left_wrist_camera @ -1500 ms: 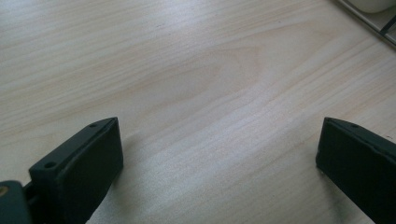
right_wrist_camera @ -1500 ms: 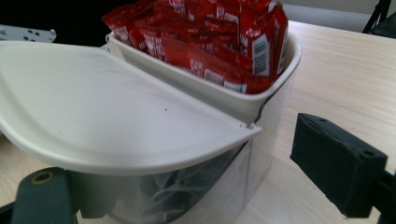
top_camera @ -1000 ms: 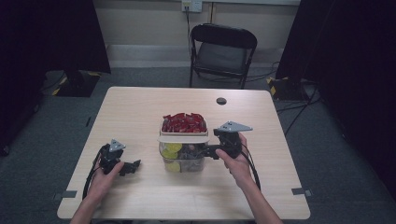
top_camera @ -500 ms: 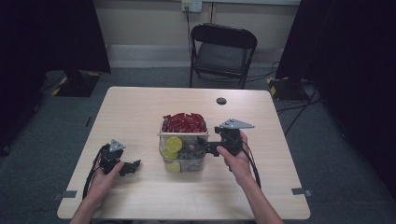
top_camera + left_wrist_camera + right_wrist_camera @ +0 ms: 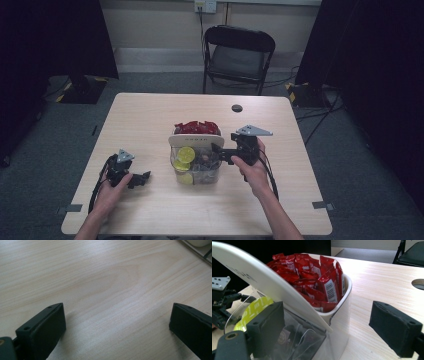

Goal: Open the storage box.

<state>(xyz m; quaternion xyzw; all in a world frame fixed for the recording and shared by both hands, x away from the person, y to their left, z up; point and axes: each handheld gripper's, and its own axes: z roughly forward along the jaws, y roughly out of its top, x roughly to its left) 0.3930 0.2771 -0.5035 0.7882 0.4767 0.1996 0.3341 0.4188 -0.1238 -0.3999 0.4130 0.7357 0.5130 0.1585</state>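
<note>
Container (image 5: 196, 159), a clear tub holding red packets (image 5: 196, 127) behind a white divider and yellow-lidded cups (image 5: 186, 154) in front, now stands squarer on the worktop (image 5: 150, 115) than a second ago. Right gripper (image 5: 325, 332) has its jaws apart, one on each side of the container's corner wall, not pressing. Judged: released after repositioning. Left gripper (image 5: 141, 178) rests low, jaws wide, nothing between them.
</note>
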